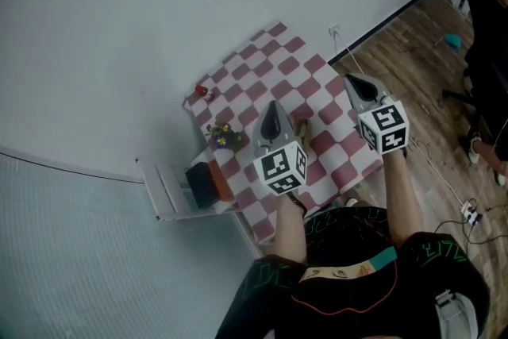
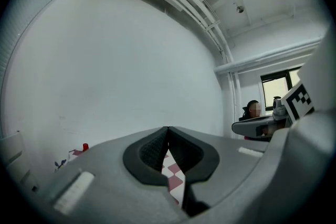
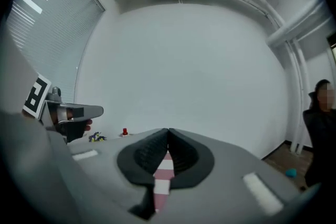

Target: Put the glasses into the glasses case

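Both handheld tools hovered above a small table draped in a red-and-white checked cloth (image 1: 333, 95), seen from our head camera. The left gripper (image 1: 272, 109) hung over the middle of the cloth and the right gripper (image 1: 350, 80) over its right edge, the two well apart and both pointing away from us toward the plain white wall (image 1: 159, 4). Each gripper's own view showed the ribbed black pads (image 2: 152, 149) pressed together at the tips, jaws closed on nothing, with only checked cloth showing through the slit below. A small olive-tan object (image 1: 302, 132) lay on the cloth just beside the left gripper; we could not tell whether it was the glasses or their case, and neither could be made out for certain anywhere. At the table's left side stood a small red item (image 1: 201, 91), a little bunch of purple and yellow flowers (image 1: 222, 136), and a black block (image 1: 198, 185) touching an orange-brown one (image 1: 221, 180) on a white shelf (image 1: 163, 190). A person in dark clothes (image 1: 488, 12) sat at the far right on the wooden plank floor (image 1: 413, 36), near a teal object (image 1: 452, 41).
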